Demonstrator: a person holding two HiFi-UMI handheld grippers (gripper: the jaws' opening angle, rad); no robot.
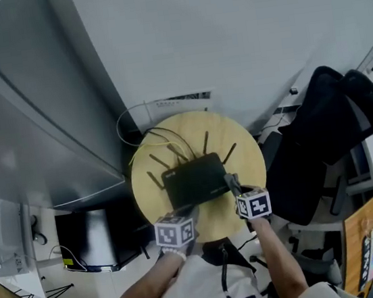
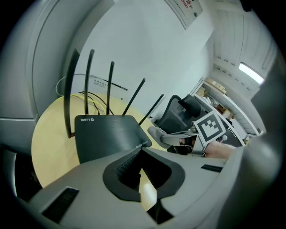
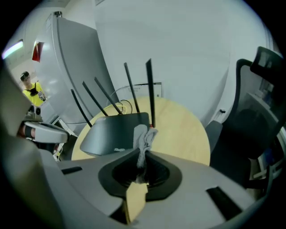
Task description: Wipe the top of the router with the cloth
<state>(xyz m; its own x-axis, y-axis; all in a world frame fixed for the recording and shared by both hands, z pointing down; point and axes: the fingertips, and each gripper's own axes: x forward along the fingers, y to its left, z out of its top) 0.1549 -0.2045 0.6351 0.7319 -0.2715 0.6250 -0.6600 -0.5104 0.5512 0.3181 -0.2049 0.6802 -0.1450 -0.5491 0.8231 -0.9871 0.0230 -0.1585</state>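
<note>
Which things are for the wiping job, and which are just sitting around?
For the job:
router
cloth
right gripper, holding the cloth
left gripper, pinching the router's edge

Just sitting around:
table
chair
grey cabinet

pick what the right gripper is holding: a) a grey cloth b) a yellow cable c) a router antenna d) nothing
a: the right gripper is shut on the grey cloth, which sticks out from its jaws over the edge of the router.
</note>
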